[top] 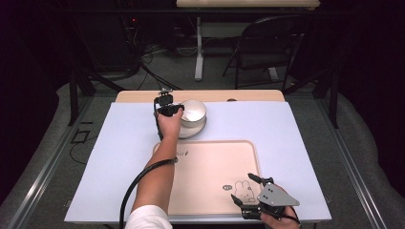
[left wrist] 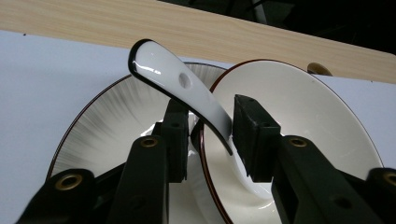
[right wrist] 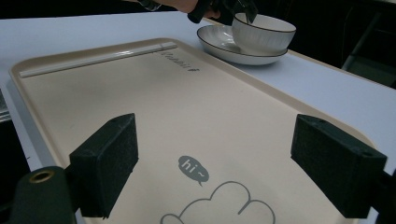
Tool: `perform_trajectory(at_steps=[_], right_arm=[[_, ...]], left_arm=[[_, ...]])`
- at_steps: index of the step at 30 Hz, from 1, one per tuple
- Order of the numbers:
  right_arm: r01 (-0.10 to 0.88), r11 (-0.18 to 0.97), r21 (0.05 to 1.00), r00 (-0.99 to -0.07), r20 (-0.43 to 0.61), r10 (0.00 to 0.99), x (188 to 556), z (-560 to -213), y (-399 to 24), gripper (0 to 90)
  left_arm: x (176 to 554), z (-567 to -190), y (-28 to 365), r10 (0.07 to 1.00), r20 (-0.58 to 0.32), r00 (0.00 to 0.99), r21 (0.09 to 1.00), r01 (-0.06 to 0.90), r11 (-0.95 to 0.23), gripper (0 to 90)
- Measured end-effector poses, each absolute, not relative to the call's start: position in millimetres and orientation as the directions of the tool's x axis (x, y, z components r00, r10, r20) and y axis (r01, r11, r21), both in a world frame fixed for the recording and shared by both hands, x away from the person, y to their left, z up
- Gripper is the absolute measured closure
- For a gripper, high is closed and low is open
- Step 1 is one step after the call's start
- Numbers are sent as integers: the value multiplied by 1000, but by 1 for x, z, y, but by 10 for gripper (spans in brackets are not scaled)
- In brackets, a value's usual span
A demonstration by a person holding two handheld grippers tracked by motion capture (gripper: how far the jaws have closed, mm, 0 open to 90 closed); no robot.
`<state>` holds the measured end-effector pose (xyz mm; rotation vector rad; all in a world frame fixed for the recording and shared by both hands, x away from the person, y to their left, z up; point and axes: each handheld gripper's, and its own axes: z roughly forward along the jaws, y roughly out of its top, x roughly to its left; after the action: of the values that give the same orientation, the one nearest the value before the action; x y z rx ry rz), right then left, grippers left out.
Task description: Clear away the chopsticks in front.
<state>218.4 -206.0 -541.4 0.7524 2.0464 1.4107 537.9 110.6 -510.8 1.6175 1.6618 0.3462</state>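
A white spoon (left wrist: pixel 182 81) with a dark edge rises at a slant out of a white bowl (left wrist: pixel 303 107), which stands on a striped plate (left wrist: pixel 107 121). My left gripper (left wrist: pixel 210 130) is shut on the spoon's lower handle, one pad at each side, just over the bowl's rim. From above, the left gripper (top: pixel 168 110) sits at the left side of the bowl (top: pixel 193 112) at the far middle of the table. My right gripper (top: pixel 243 187) stands open over the near right corner of a beige tray (top: pixel 210 162), with nothing between its pads (right wrist: pixel 105 163).
The tray has a rabbit drawing and a "hi" bubble (right wrist: pixel 193 169) near the right gripper. A pale straight stick (right wrist: pixel 93 58) lies along the tray's far edge. A blue-white mat (top: pixel 124 143) covers the table. A folding chair (top: pixel 267 43) and cables stand beyond the table.
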Motion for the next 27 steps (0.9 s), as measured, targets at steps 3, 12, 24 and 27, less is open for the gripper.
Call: perform_trajectory(at_steps=[3, 12, 24, 27], right_arm=[[143, 296, 944, -700, -115, 704, 218, -541, -206, 142], [144, 297, 944, -701, -115, 704, 218, -541, -206, 142], [144, 301, 943, -707, -115, 698, 218, -542, -205, 142], [144, 301, 943, -707, -115, 698, 218, -542, -205, 142]], left_arm=[[540, -514, 111, 931, -349, 108, 667, 727, 166, 621], [542, -514, 110, 930, -348, 115, 669, 726, 161, 633], [540, -508, 117, 922, -371, 109, 692, 694, 197, 766], [539, -505, 119, 922, -372, 108, 699, 686, 201, 780]])
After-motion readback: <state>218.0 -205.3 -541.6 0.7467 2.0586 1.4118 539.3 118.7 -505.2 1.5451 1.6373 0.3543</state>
